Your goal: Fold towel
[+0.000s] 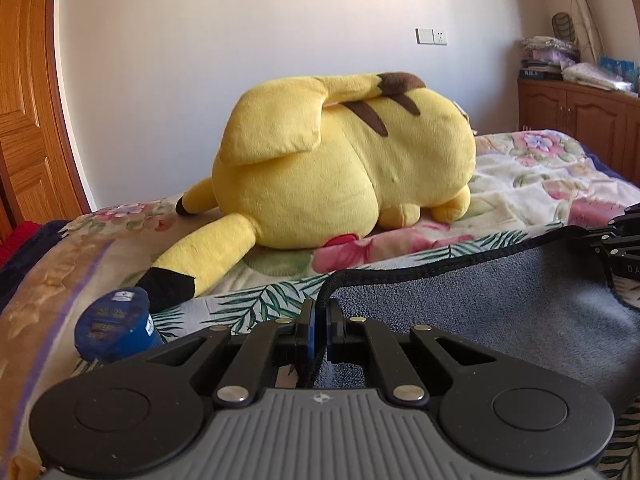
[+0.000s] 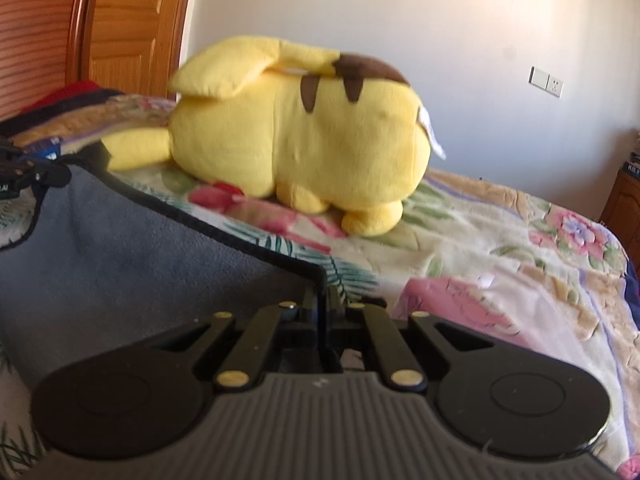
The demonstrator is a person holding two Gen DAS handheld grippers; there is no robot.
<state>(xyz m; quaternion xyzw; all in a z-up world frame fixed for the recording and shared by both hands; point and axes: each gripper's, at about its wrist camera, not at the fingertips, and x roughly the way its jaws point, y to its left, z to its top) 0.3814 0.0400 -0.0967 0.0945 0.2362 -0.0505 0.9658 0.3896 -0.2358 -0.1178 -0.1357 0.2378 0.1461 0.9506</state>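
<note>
Grippers first: we saw the left gripper (image 1: 320, 316) with its jaws pressed together on the black-hemmed corner of the grey towel (image 1: 500, 304), the hem cord running down between the pads. We found the right gripper (image 2: 322, 304) closed the same way on the opposite corner of the towel (image 2: 132, 264), with hem edge pinched in the narrow slot. We noted the towel stretched between the two grippers, lifted at its gripped edge and sagging toward the floral bedspread (image 1: 520, 184) below. In the left wrist view the right gripper (image 1: 624, 236) showed at the far right edge; in the right wrist view the left gripper (image 2: 24, 168) showed at the far left. Just beside the left gripper we recorded a blue round container (image 1: 114, 326) resting on the bedspread. Farther back lay a yellow plush toy (image 1: 340, 160), face down, well apart from the towel. Beyond it we logged a white wall with a switch plate (image 1: 431, 36), a wooden door (image 1: 24, 92), and a wooden cabinet (image 1: 576, 120) carrying stacked linens.
</note>
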